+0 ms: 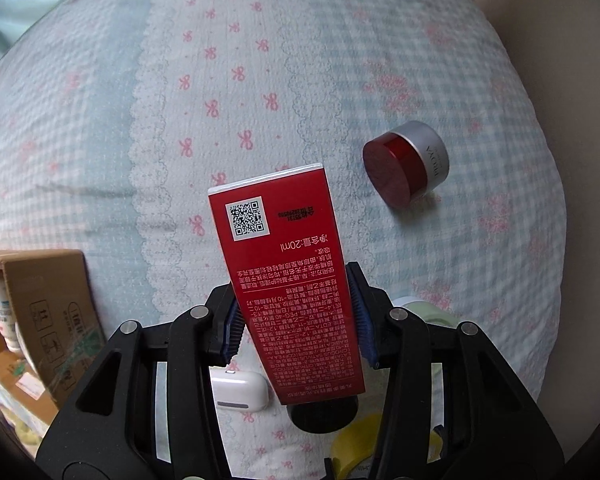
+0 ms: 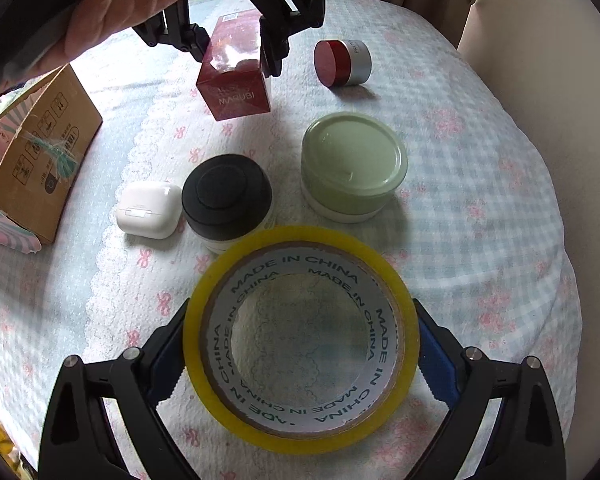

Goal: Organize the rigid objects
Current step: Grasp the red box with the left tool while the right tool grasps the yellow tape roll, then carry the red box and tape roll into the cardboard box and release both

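Observation:
My left gripper (image 1: 296, 312) is shut on a tall red carton (image 1: 288, 272) and holds it above the cloth-covered table; the carton also shows in the right wrist view (image 2: 236, 76), marked MARUBI, with the left gripper (image 2: 236, 46) around it. My right gripper (image 2: 300, 344) is shut on a yellow tape roll (image 2: 300, 412), held flat between the blue pads. A red jar with a silver lid (image 1: 406, 160) lies on its side to the right of the carton (image 2: 342, 62).
A green lidded container (image 2: 352, 164), a black-capped jar (image 2: 226, 196) and a white earbud case (image 2: 150, 210) stand mid-table. A cardboard box (image 2: 40, 152) with items inside sits at the left edge (image 1: 48, 320). A beige chair back (image 2: 540, 60) is at right.

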{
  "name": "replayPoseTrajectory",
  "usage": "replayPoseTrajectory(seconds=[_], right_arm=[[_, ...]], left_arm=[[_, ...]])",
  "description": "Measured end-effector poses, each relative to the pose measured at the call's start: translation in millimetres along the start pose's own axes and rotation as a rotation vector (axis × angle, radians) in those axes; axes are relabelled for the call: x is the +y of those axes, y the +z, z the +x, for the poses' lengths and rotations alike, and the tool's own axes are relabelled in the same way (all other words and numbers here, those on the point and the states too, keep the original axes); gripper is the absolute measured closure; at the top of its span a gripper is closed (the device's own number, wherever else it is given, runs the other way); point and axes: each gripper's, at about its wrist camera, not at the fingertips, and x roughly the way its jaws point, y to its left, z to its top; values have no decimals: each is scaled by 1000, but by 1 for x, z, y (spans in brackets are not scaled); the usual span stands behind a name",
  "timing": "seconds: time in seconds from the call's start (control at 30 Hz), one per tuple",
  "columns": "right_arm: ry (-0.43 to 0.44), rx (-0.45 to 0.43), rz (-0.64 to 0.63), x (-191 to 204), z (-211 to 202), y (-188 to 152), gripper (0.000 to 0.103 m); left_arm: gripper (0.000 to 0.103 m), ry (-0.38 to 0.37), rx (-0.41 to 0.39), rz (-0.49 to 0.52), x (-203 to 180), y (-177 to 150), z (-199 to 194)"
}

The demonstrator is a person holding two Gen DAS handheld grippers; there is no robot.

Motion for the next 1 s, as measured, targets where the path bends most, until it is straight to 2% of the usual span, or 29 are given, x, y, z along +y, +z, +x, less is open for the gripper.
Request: replayPoseTrajectory(seconds=[0.2, 0.5, 0.73, 0.87, 1.0], right_arm=[[-19, -55, -5, -14, -45, 10, 7], [-20, -154, -39, -27, -152, 34, 7], [43, -211, -97, -14, -220, 60, 7], [85, -239, -113, 2, -249, 76, 7], [136, -265, -138, 28, -270, 90, 7]], left_arm=[[61, -21, -79, -4, 7, -13, -69], [61, -52, -249, -36, 34, -42, -199], [61, -36, -353, -105, 92, -87, -285], [61, -13, -374, -166, 139, -119, -312], [61, 39, -384, -224, 190, -152, -323]])
